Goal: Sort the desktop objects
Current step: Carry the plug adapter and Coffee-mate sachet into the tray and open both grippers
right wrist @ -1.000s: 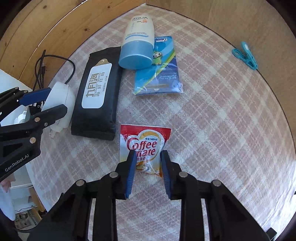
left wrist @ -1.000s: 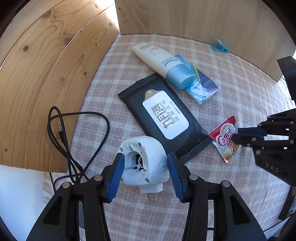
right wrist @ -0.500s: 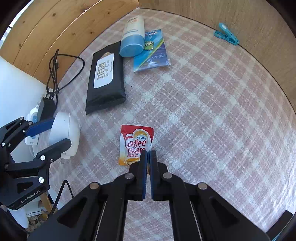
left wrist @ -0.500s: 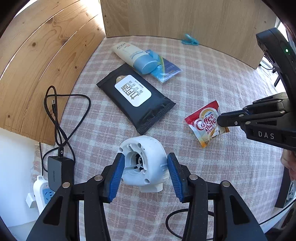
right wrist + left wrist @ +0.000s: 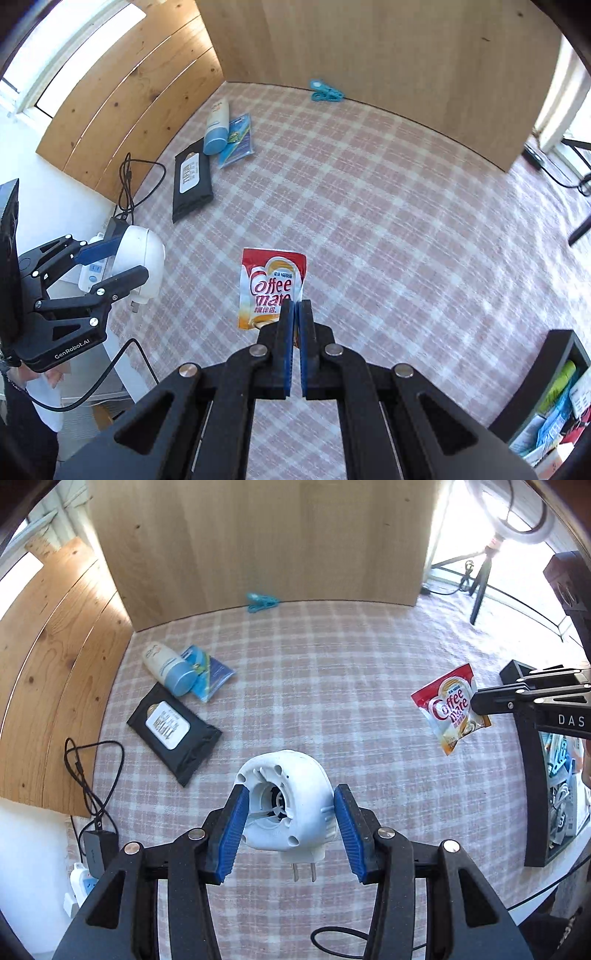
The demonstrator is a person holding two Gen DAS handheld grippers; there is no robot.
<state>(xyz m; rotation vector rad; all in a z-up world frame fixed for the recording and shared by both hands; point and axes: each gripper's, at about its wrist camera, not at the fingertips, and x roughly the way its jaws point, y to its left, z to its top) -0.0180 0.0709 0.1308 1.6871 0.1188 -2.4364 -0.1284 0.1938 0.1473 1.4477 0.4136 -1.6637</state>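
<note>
My left gripper (image 5: 290,829) is shut on a white plug-in device (image 5: 284,801) with two prongs, held above the checked tablecloth (image 5: 332,686); both also show in the right wrist view (image 5: 138,264). My right gripper (image 5: 295,317) is shut on the corner of a red Coffee-mate sachet (image 5: 271,286) and holds it in the air; the sachet also shows in the left wrist view (image 5: 448,709). On the cloth at far left lie a black wet-wipes pack (image 5: 171,727), a lotion tube (image 5: 166,668) and a blue packet (image 5: 208,672). A teal clip (image 5: 260,602) lies by the back wall.
Wooden panels (image 5: 258,535) wall the table at back and left. A black cable (image 5: 88,775) and charger hang off the left edge. A black bin (image 5: 535,794) holding several items stands at the right, also at the lower right of the right wrist view (image 5: 554,398).
My right gripper closed on the sachet and lifted it off the cloth. Both grippers rose and pulled back, the left still holding the white device.
</note>
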